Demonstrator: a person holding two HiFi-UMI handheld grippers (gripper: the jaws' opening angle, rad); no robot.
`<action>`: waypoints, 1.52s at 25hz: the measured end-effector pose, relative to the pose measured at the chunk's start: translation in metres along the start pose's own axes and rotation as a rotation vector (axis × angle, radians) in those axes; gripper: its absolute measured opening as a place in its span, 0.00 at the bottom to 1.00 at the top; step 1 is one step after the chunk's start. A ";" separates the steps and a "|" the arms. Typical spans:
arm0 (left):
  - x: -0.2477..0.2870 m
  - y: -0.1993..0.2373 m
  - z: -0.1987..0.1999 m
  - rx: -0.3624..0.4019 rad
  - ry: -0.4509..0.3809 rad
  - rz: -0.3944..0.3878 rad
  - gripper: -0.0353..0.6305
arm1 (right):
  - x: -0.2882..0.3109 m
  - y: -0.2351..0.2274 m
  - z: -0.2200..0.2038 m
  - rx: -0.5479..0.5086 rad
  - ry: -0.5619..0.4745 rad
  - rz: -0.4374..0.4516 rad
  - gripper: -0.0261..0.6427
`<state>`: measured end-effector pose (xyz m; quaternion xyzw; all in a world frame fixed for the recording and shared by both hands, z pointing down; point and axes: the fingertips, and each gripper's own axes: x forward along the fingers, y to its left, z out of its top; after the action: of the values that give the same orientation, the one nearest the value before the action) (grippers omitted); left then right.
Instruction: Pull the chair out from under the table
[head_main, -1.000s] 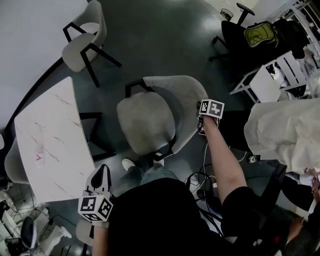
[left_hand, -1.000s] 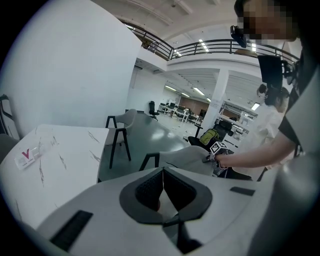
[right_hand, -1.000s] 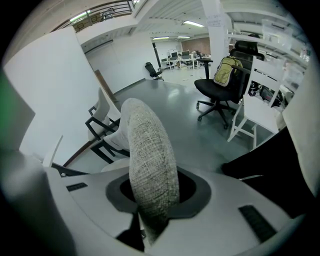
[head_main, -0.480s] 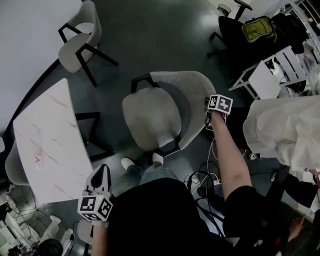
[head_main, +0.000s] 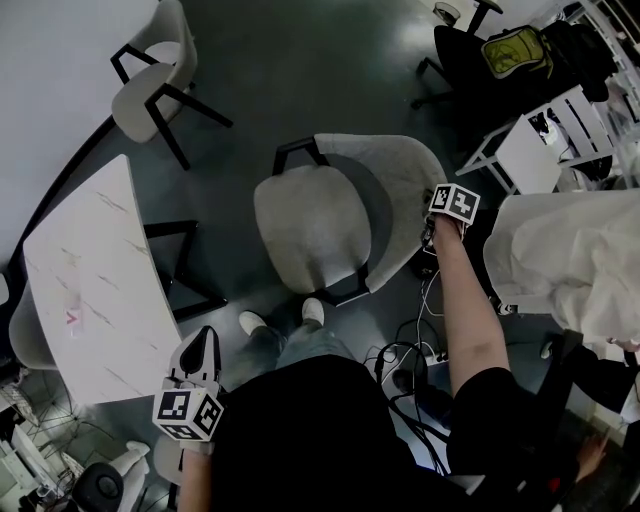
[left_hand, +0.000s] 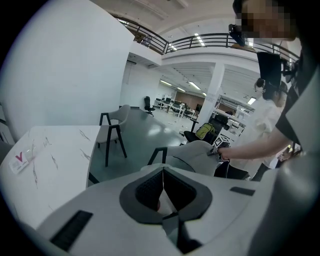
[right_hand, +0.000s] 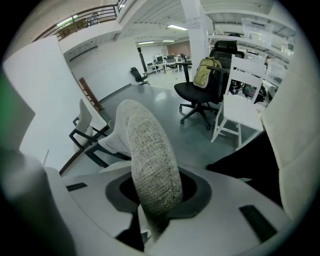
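Two grippers are in our hands. Our right gripper (right_hand: 152, 200) pinches the backrest (right_hand: 150, 160) of the chair (head_main: 310, 225), fingers clamped on its grey fabric rim. Our left gripper (left_hand: 162, 192) hangs empty beside the table (head_main: 95, 290), fingers pressed together. We see the chair standing on open floor (head_main: 300, 70), clear of the table's edge.

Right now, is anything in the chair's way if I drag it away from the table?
The right gripper is shut on the chair's backrest. Just past it lie floor cables and a white cloth-covered thing. The person's shoes sit beside the seat.
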<state>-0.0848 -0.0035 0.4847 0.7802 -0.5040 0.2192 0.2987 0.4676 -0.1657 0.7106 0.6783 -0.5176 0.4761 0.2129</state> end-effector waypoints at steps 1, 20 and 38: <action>0.000 -0.002 0.000 0.000 0.000 0.001 0.06 | 0.000 -0.006 0.002 0.005 -0.002 -0.005 0.19; -0.006 0.005 -0.007 0.005 0.005 0.011 0.06 | 0.000 -0.035 0.008 0.012 -0.005 -0.055 0.20; 0.002 -0.003 -0.006 0.024 -0.005 -0.051 0.06 | -0.027 -0.035 -0.003 -0.074 -0.042 -0.128 0.26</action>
<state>-0.0812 0.0002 0.4898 0.7970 -0.4818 0.2158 0.2935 0.4977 -0.1369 0.6951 0.7116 -0.4948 0.4275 0.2571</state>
